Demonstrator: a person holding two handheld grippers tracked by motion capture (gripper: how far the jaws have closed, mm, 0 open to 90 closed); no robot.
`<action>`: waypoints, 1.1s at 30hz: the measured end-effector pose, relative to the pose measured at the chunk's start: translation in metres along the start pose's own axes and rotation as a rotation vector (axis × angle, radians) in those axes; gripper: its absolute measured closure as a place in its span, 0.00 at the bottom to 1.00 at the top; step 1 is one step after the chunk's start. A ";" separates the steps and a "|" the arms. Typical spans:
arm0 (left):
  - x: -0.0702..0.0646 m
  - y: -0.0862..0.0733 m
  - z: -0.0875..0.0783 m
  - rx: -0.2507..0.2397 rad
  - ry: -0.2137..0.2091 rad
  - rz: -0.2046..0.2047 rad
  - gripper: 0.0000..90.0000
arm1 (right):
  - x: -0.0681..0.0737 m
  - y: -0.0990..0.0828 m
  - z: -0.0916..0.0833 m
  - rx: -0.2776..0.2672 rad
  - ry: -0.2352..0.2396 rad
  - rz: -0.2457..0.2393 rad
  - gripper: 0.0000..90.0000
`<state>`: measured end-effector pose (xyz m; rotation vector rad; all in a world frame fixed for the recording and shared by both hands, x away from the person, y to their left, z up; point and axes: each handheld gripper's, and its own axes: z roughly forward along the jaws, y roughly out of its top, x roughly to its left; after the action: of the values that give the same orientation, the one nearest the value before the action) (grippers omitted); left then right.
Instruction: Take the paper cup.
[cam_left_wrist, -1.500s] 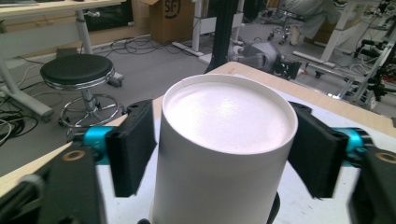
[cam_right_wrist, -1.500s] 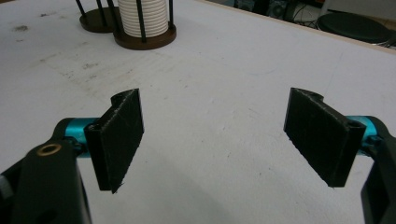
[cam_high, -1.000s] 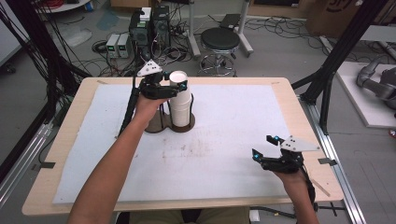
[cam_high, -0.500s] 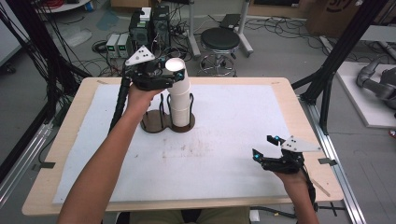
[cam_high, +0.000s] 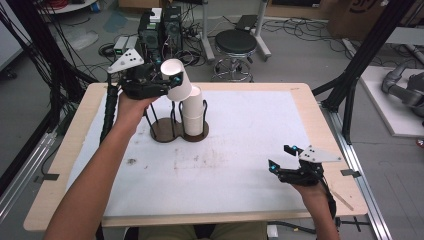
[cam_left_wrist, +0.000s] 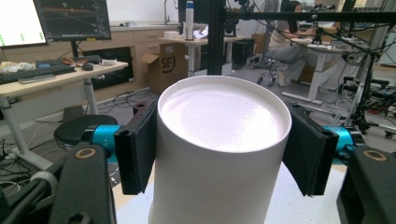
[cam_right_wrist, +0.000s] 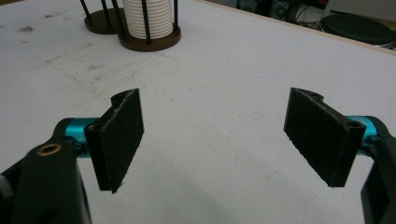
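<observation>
My left gripper (cam_high: 165, 80) is shut on a white paper cup (cam_high: 176, 79), held tilted in the air above the left side of a dark two-ring cup holder (cam_high: 172, 131). In the left gripper view the cup (cam_left_wrist: 219, 154) sits bottom-up between both black jaws. A stack of white cups (cam_high: 193, 111) stands in the holder's right ring (cam_right_wrist: 148, 21); the left ring has no cups in it. My right gripper (cam_high: 282, 157) rests open near the table's front right, nothing between its jaws (cam_right_wrist: 212, 135).
A white mat (cam_high: 240, 165) covers the wooden table (cam_high: 310, 100). Black frame posts (cam_high: 350, 90) stand at the right corner, and a stool (cam_high: 235, 42) and computer gear (cam_high: 160, 30) sit on the floor behind the table.
The left gripper has lifted the top cup off the stack, up and to the left, and tilted it. The right gripper has stayed in place.
</observation>
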<state>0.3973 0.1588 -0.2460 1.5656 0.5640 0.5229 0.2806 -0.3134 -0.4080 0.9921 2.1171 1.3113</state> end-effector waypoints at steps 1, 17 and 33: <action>-0.001 -0.001 -0.004 0.002 -0.007 0.001 0.37 | 0.000 0.000 0.000 0.000 -0.002 -0.004 0.23; -0.027 -0.052 -0.053 0.023 -0.093 -0.012 0.37 | 0.006 0.004 0.007 -0.003 0.034 -0.014 0.23; -0.032 -0.085 -0.075 0.029 -0.114 -0.030 0.37 | 0.012 0.007 0.014 0.007 0.080 -0.030 0.23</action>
<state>0.3213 0.2001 -0.3258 1.6017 0.5091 0.4019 0.2854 -0.2943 -0.4079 0.9218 2.1886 1.3510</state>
